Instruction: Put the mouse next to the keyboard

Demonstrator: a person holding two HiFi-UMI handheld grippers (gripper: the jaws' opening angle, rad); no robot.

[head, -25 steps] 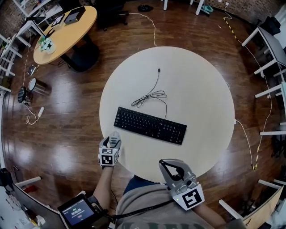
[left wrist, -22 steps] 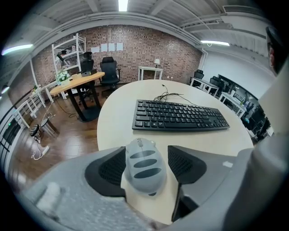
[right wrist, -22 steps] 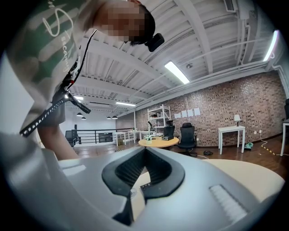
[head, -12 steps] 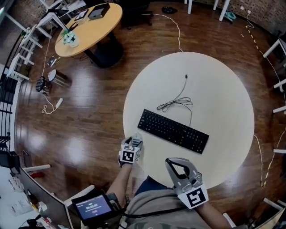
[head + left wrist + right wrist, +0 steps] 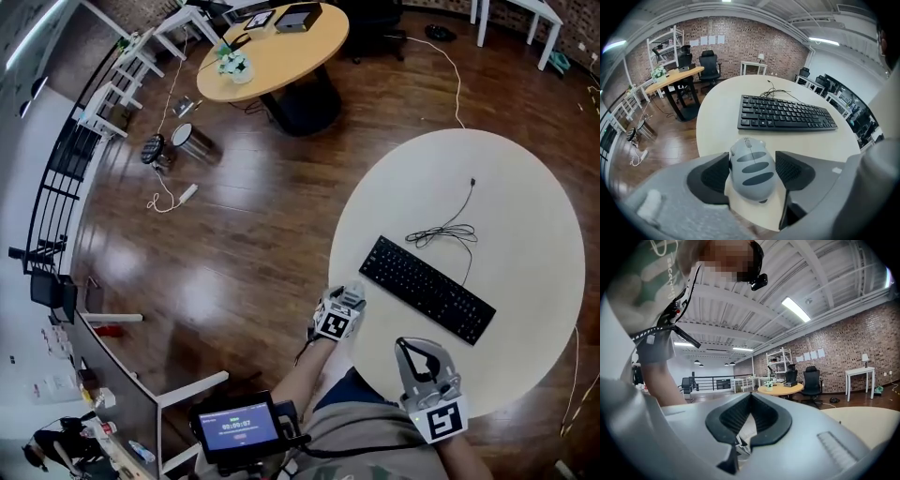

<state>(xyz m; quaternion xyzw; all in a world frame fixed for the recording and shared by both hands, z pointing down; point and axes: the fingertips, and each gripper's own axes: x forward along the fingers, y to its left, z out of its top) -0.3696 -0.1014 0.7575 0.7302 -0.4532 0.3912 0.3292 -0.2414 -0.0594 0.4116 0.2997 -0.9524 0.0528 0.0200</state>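
Note:
A grey mouse sits between the jaws of my left gripper, which is shut on it, just over the near left edge of the round white table. The black keyboard lies ahead of it on the table, a short gap away. From the head view, the left gripper is at the table's edge, left of the keyboard. My right gripper hovers over the near edge, shut with nothing in it; its fingertips meet.
The keyboard's cable lies coiled on the table beyond the keyboard. A wooden round table with small items stands at the back left, a metal bin beside it. A small screen hangs at the person's waist.
The head view has swung left, so the table now shows at the right. Both grippers hold about the same places relative to the table and keyboard.

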